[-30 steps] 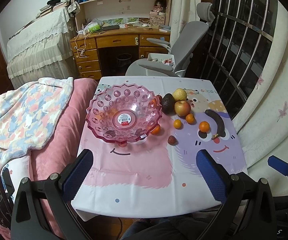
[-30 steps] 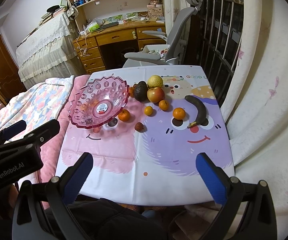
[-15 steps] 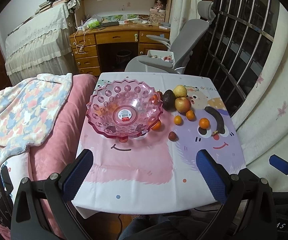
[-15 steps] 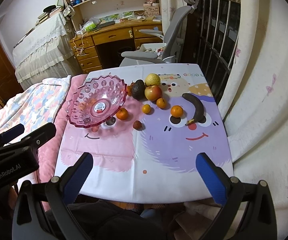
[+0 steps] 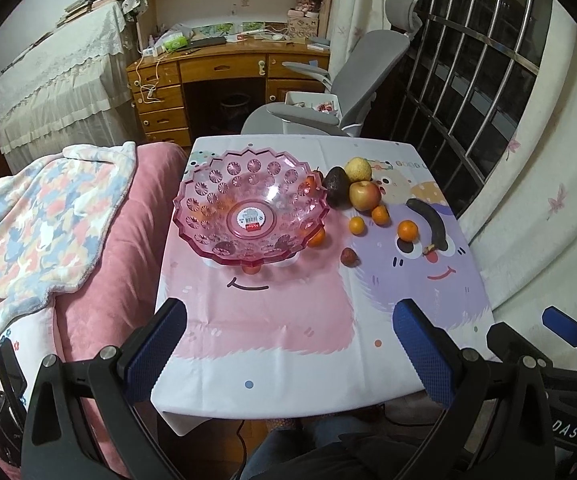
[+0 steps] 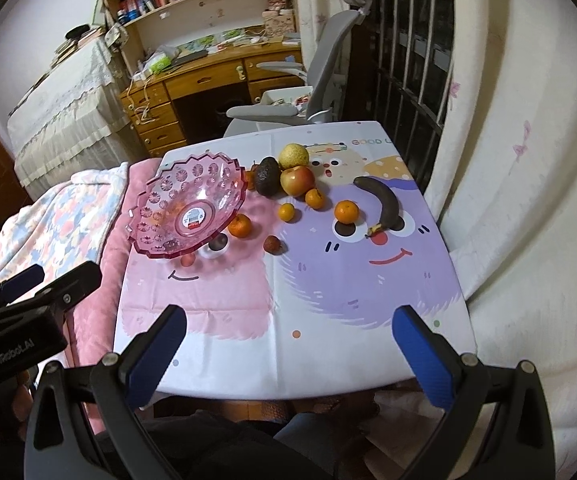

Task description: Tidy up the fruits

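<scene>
An empty pink plastic fruit bowl (image 5: 208, 216) (image 6: 156, 208) stands at the table's far left. Fruit lies loose to its right: a dark avocado (image 5: 337, 187) (image 6: 267, 176), a red apple (image 5: 364, 195) (image 6: 297, 180), a yellow pear (image 5: 358, 169) (image 6: 293, 156), several small oranges (image 5: 408, 230) (image 6: 346, 212), a dark overripe banana (image 5: 428, 222) (image 6: 384, 200) and a small red lychee (image 5: 348, 257) (image 6: 272, 244). My left gripper (image 5: 288, 344) is open and empty over the near edge. My right gripper (image 6: 288, 350) is open and empty, also at the near edge.
The table (image 5: 280, 340) wears a pink and purple cartoon cloth. A pink bed with a patterned blanket (image 5: 40, 216) lies against its left side. A grey office chair (image 5: 340, 92) and wooden desk (image 5: 224, 68) stand behind. A curtain (image 6: 528, 200) hangs along the right.
Both grippers have drawn back and tilted slightly, so the table looks a little farther away. Both stay open and empty. The fruit and bowl have not moved.
</scene>
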A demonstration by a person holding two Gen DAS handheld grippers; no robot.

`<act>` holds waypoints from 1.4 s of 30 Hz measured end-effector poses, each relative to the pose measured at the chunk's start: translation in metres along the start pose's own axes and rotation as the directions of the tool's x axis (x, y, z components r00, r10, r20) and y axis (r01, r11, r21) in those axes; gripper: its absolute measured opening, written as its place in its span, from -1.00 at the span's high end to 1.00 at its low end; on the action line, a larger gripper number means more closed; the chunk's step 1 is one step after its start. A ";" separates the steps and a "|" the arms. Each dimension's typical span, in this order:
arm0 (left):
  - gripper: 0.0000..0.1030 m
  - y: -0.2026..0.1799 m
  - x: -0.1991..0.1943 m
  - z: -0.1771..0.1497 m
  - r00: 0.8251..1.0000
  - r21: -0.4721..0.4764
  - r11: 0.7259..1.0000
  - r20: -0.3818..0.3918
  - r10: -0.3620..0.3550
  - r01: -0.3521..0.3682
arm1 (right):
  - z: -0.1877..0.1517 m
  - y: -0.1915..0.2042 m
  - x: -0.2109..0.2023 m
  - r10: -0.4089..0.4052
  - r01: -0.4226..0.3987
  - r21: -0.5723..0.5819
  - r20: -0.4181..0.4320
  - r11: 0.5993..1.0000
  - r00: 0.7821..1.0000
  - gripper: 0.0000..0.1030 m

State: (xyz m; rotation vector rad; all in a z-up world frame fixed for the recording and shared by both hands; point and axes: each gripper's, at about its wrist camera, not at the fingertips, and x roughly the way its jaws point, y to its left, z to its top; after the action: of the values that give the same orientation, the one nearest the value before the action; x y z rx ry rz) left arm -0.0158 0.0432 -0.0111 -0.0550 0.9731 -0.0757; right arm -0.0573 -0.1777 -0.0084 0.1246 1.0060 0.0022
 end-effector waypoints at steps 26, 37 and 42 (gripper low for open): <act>-0.99 -0.048 0.073 0.044 0.989 0.034 0.996 -0.131 -0.075 0.080 | 0.032 -0.061 0.052 -0.027 0.024 0.076 0.038 0.997 0.999 -0.99; -0.99 -0.105 0.140 0.083 0.974 -0.027 0.998 -0.218 -0.062 0.058 | 0.094 -0.117 0.107 -0.014 0.014 -0.004 0.022 1.000 1.000 -0.98; -0.99 -0.137 0.180 0.099 0.961 -0.018 0.999 -0.270 -0.054 0.051 | 0.117 -0.143 0.140 -0.005 0.006 -0.033 0.017 0.999 1.000 -0.98</act>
State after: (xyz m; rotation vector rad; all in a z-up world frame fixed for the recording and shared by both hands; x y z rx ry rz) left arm 0.1620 -0.1076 -0.0928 -0.0825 1.2462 -0.1291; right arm 0.1081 -0.3235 -0.0796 0.0914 0.9886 0.0126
